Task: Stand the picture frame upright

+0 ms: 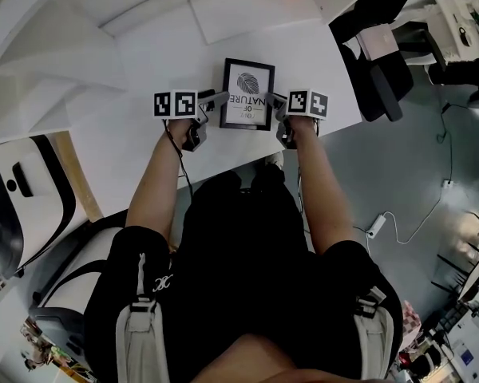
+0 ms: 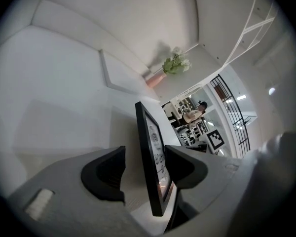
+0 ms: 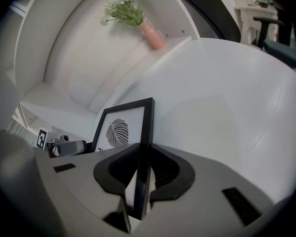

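Note:
A black picture frame (image 1: pixel 247 94) with a leaf print stands tilted on the white table (image 1: pixel 144 70), its print facing up toward me. My left gripper (image 1: pixel 220 99) is at the frame's left edge. In the left gripper view the frame (image 2: pixel 149 147) sits between the jaws of the left gripper (image 2: pixel 145 169); the right jaw is against its face and a gap shows at the left jaw. My right gripper (image 1: pixel 274 102) holds the frame's right edge. In the right gripper view the right gripper (image 3: pixel 142 174) has both pads pressed on the frame (image 3: pixel 123 127).
A pink vase with flowers (image 3: pixel 152 35) stands at the back of the table, next to a flat white board (image 1: pixel 251 10). A black office chair (image 1: pixel 375 62) stands just past the table's right edge. The table's front edge runs just under my forearms.

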A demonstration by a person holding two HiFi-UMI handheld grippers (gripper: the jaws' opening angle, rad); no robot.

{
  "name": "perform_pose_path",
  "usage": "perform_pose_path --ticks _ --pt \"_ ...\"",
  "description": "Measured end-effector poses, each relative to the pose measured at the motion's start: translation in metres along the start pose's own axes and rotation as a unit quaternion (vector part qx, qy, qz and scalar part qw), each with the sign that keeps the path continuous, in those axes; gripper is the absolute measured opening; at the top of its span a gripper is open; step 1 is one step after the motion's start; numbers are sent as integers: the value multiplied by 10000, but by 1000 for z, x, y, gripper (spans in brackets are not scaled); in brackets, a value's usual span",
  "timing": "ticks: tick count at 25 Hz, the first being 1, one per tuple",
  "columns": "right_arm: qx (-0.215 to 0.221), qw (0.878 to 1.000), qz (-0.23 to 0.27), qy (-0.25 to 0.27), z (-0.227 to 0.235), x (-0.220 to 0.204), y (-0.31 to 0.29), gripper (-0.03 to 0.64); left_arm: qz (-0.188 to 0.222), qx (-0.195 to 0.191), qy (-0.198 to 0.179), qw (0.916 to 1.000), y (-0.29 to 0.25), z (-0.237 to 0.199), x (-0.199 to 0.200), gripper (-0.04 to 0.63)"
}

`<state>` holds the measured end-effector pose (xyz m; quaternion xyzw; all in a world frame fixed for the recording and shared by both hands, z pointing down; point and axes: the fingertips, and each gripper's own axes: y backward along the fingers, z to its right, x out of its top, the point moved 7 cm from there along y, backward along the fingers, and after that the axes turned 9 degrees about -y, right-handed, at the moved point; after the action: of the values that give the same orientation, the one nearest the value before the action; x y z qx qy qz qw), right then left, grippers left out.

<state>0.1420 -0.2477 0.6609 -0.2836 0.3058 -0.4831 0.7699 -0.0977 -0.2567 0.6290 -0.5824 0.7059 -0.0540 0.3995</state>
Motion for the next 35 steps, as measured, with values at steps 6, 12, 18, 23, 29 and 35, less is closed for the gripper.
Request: perform_pose_path --ticks 6,12,18,23,29,35 --pt "-33 10000 -11 64 0 0 1 74 -21 28 105 9999 -18 2 8 239" --pt "-142 9994 -59 296 -2 2 1 75 -87 361 134 9992 -23 0 6 94" --pt "6 9999 -50 130 1 1 1 74 101 378 199 9990 -20 5 4 93" --pt "33 9999 23 157 0 1 12 72 308 365 83 9988 -16 23 12 89" --pt "129 9962 495 711 -25 21 48 72 729 320 -292 9964 -1 55 33 89" --pt "304 9820 1151 1470 -61 49 95 72 1285 453 -998 9856 23 101 63 89"
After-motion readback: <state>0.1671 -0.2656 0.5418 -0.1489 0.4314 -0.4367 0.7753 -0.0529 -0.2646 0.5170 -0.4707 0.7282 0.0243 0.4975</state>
